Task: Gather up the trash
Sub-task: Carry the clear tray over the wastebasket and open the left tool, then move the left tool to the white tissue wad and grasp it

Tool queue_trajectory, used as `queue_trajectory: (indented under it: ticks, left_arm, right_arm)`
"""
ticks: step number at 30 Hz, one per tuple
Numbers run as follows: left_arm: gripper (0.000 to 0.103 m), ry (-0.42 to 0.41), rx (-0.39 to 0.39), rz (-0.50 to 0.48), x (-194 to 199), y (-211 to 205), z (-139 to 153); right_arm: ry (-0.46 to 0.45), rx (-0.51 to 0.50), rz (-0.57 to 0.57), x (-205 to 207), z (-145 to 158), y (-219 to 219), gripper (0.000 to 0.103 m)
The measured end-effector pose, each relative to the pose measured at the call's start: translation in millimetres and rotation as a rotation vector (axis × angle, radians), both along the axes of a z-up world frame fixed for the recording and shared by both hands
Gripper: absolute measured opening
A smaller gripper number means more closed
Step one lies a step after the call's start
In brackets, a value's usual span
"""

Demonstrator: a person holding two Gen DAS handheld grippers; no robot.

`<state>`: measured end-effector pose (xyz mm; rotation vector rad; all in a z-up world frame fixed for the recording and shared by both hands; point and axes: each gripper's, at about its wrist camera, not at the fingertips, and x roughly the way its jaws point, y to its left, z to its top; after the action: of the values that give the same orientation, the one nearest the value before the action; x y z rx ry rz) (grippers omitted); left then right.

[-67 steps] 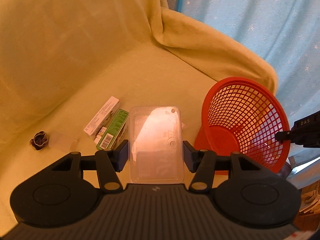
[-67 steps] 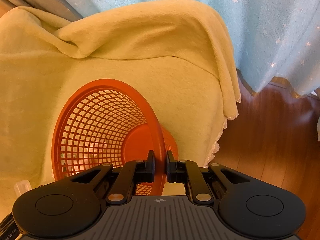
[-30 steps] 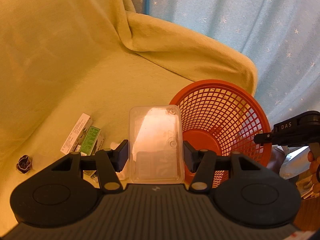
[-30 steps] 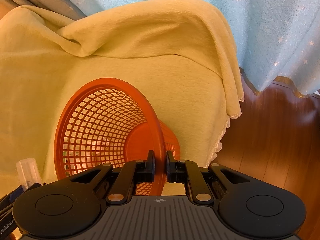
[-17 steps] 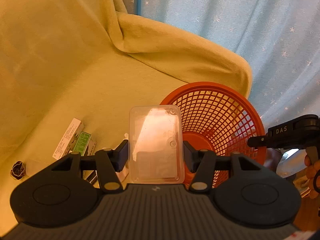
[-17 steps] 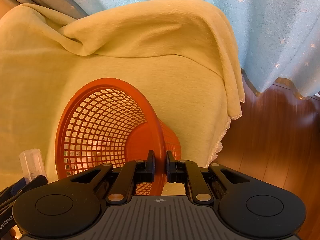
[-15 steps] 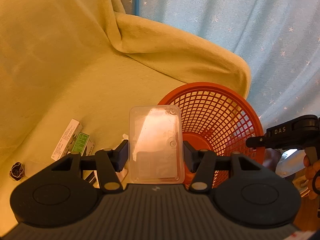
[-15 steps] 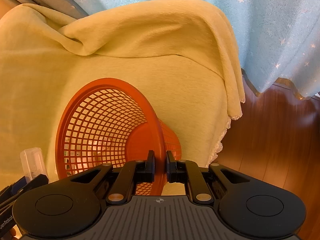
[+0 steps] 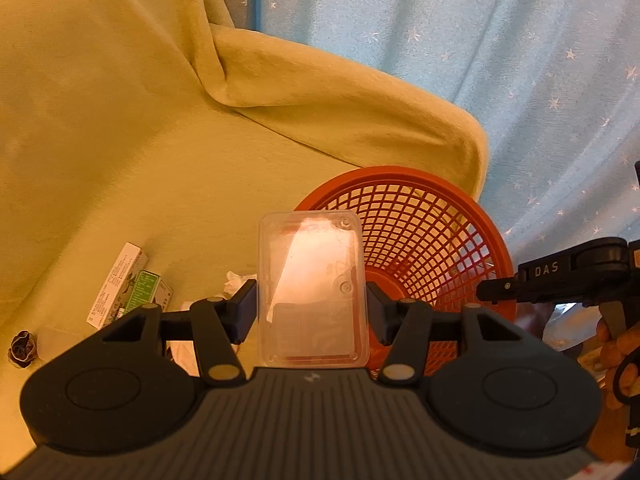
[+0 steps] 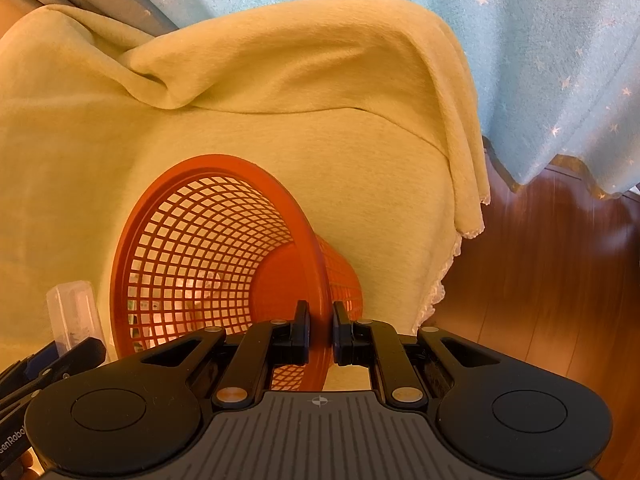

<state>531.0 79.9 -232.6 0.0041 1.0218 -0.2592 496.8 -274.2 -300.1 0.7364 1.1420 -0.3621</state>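
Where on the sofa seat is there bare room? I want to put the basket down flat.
The yellow blanket lies bare between the backrest fold and the orange basket. It is crowded at lower left: two small cartons, a crumpled tissue and a dark wrapper.

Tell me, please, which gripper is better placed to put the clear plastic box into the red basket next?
Left. The left gripper already holds the clear plastic box in front of the red basket; the right gripper is busy clamping the basket's rim.
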Motion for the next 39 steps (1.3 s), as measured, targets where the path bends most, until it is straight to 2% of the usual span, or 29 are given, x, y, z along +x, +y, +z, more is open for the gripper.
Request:
queue_trajectory:
  ticks: [9,12,16,24,32,39]
  left_arm:
    - [0.052,0.006,-0.004,-0.03,-2.0,-18.4,-1.3]
    - [0.061,-0.002,0.005,-0.022,-3.4,-20.2,0.6]
    - [0.061,-0.017,0.013,0.009,-9.1,-15.4,6.9]
    - [0.061,-0.018,0.091,0.14,-34.5,18.6,8.8]
    - [0.061,0.013,0.16,0.218,-56.6,63.8,-15.7]
    - [0.06,0.052,0.182,0.142,-50.0,90.6,-60.7]
  right_arm:
    - [-0.001,0.006,0.009,-2.6,-1.6,0.5,0.007]
    - [0.0,0.007,0.014,-1.1,-2.2,-1.3,0.007]
    - [-0.002,0.013,0.021,-0.2,-2.8,-3.0,0.007]
    - [-0.014,0.02,0.063,2.2,-0.5,-3.1,0.007]
    - [-0.013,0.009,0.074,3.8,-1.9,-2.7,0.007]
    - [0.01,0.014,0.016,-1.8,-2.8,-7.2,0.007]
